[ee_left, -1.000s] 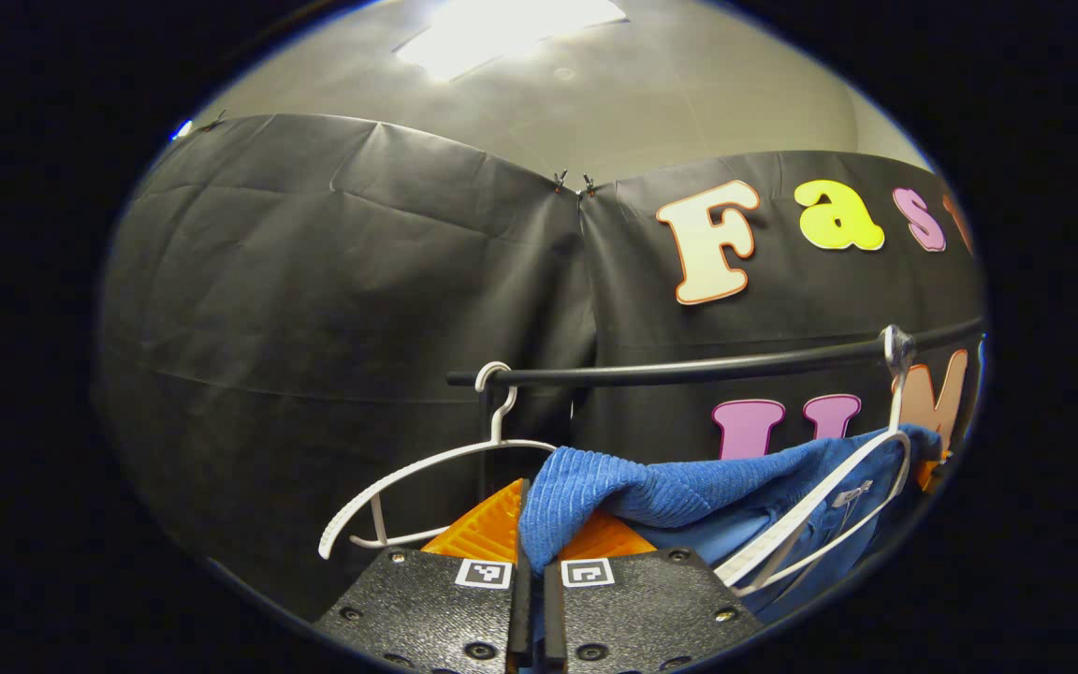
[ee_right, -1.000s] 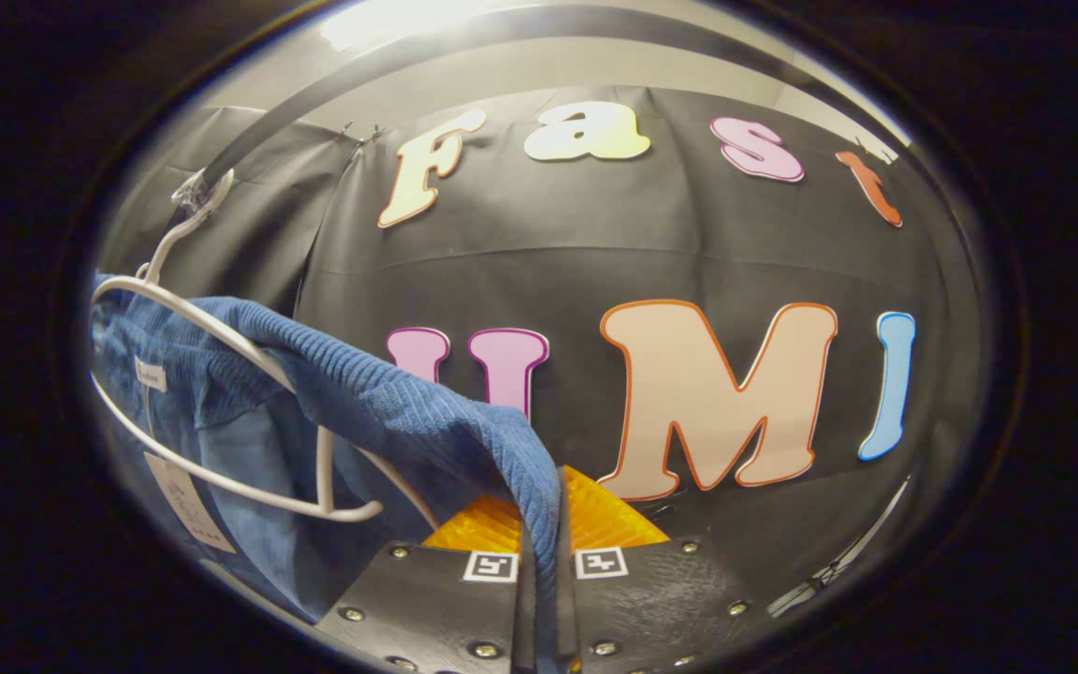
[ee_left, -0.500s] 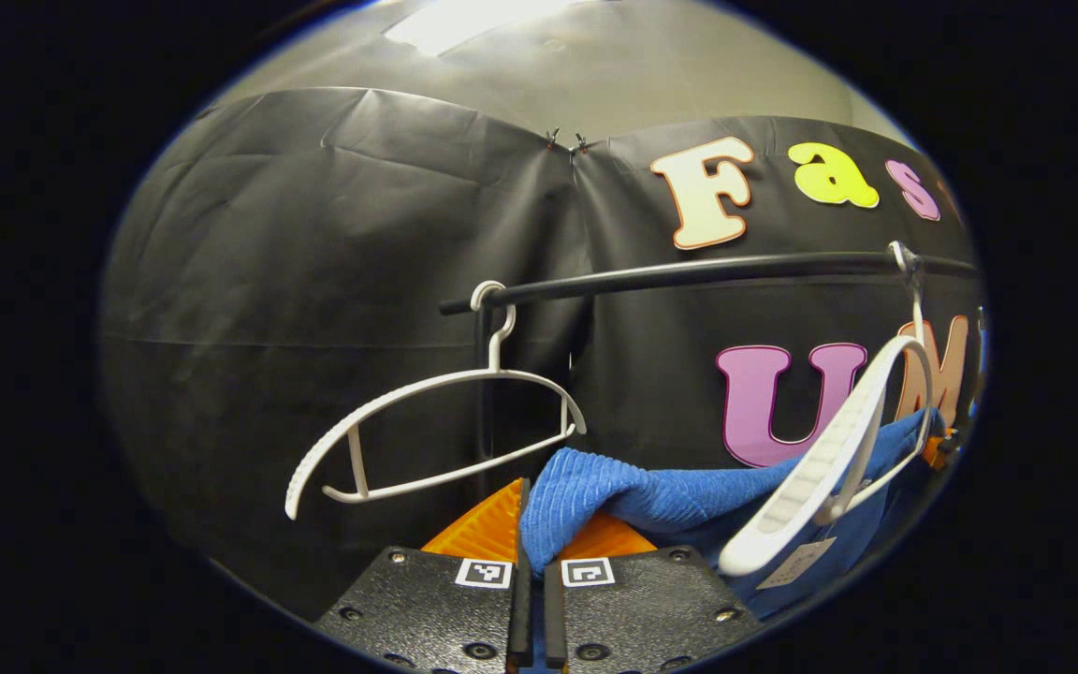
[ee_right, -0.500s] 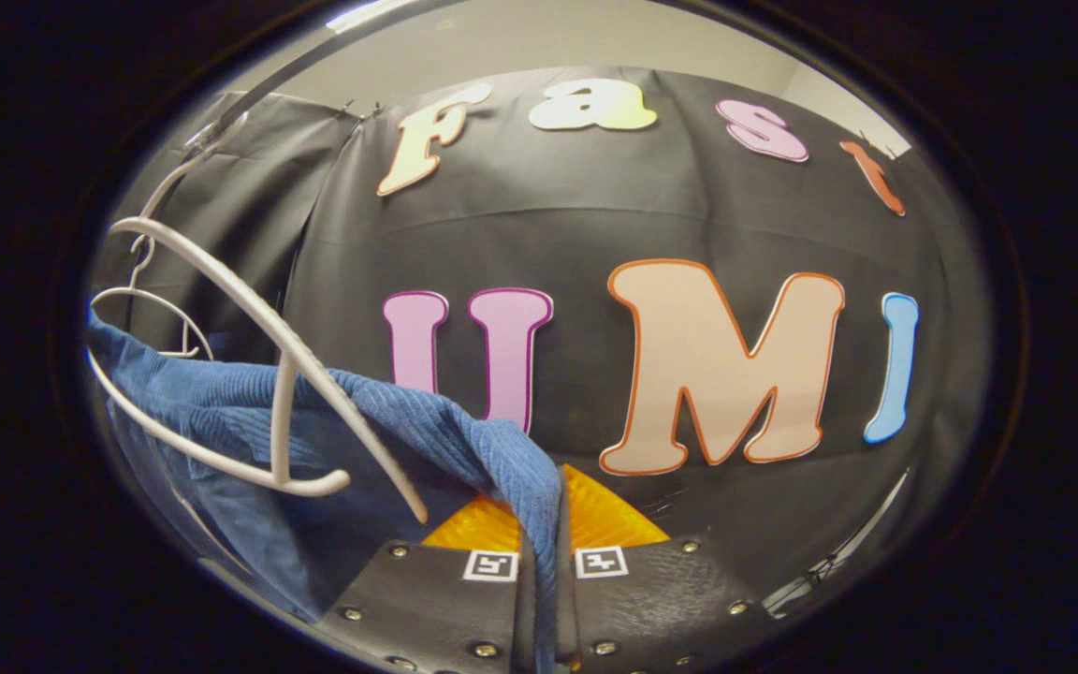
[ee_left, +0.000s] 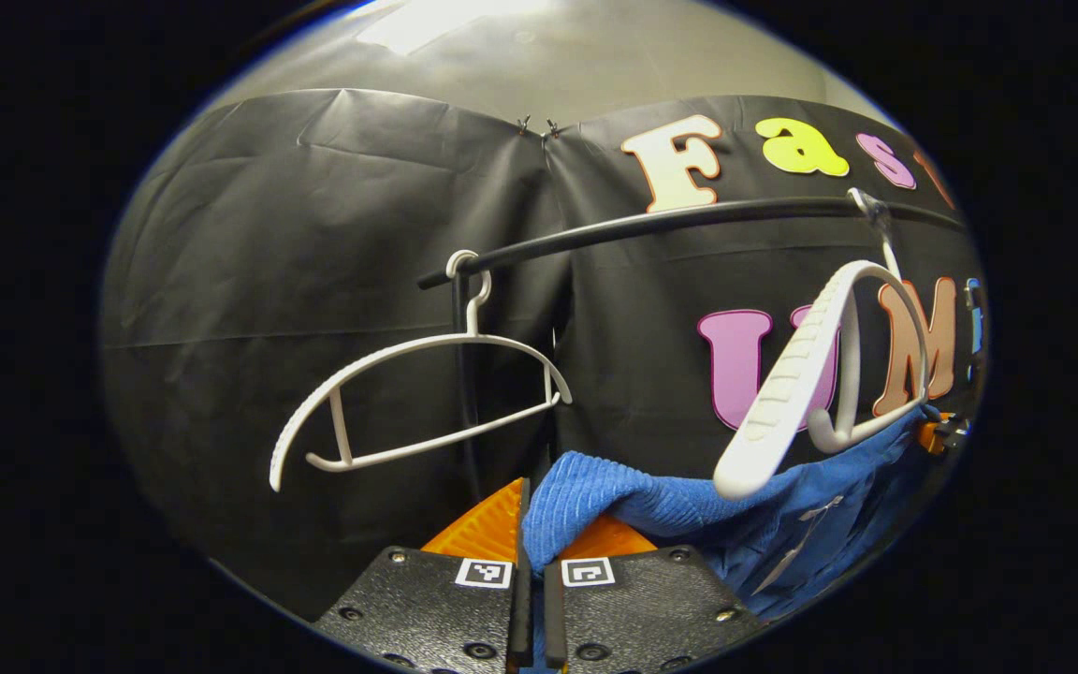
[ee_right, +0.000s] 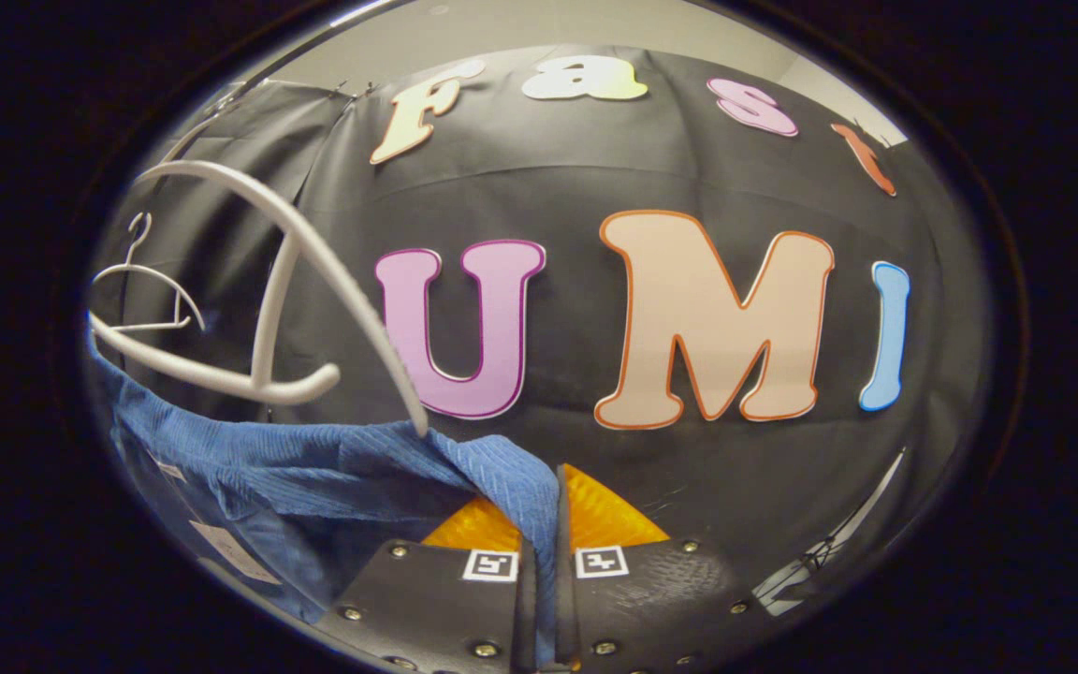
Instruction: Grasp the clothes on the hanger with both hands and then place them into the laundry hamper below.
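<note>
In the left gripper view, the left gripper point(ee_left: 531, 552) is pinching a fold of the blue ribbed knit garment point(ee_left: 689, 501), its two fingers closed on the cloth with only a thin slit between them. The garment is stretching away to the right, below the near white plastic clothes hanger point(ee_left: 806, 374), which is hanging bare and tilted from the black metal rail point(ee_left: 689, 218) with its lower bar just touching the top edge of the cloth. A second white plastic hanger point(ee_left: 408, 393) is hanging empty from the rail's left end, well apart from the garment. At the far right edge of that view, part of the other gripper is showing against the cloth.

In the right gripper view, the right gripper point(ee_right: 546, 552) is clamping another edge of the blue garment point(ee_right: 314, 477), fingers nearly together with the fabric running down between them. The cloth is sagging away to the left under the near hanger point(ee_right: 258, 318), while the far hanger point(ee_right: 151, 295) is showing small beyond it. A pale tag point(ee_right: 225, 552) is dangling from the garment's lower part.
</note>
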Demonstrator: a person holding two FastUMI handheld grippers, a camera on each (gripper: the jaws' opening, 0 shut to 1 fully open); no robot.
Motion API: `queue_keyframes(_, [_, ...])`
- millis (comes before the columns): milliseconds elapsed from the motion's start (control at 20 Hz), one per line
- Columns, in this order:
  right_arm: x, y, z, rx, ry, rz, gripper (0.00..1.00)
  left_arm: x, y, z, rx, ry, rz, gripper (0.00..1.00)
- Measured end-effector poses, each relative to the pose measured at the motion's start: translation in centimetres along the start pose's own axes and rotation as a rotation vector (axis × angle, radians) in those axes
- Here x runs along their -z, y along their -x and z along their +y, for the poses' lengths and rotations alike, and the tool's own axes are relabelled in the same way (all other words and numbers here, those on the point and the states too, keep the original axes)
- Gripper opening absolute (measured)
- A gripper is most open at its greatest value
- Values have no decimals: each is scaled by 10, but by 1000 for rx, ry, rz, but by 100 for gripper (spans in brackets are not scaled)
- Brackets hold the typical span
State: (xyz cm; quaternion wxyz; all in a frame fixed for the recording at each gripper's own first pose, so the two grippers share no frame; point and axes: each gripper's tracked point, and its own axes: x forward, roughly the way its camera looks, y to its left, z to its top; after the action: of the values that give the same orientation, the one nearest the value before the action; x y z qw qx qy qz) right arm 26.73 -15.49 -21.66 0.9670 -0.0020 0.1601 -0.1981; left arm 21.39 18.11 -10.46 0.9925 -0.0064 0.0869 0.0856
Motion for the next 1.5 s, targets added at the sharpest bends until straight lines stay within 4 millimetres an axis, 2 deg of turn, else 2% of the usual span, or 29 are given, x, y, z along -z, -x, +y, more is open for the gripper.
queue_keyframes(400, [26, 25, 12, -51, 17, 51, 8, 30, 23, -13, 20, -33, 51, 6])
queue_keyframes(650, [30, 40, 34, -113, 13, 62, 8, 42, 36, -37, 77, -51, 72, 3])
queue_keyframes(900, [34, 55, 61, -181, 11, 71, 8, 59, 39, -71, 141, -29, 101, 5])
queue_keyframes(1150, [40, 66, 88, -241, 6, 87, 8, 76, 31, -110, 213, -35, 126, 6])
queue_keyframes(1350, [48, 72, 102, -283, 3, 106, 8, 91, 22, -144, 292, -49, 148, 5])
queue_keyframes(1500, [57, 74, 110, -315, -1, 133, 8, 112, 22, -167, 362, -55, 178, 5])
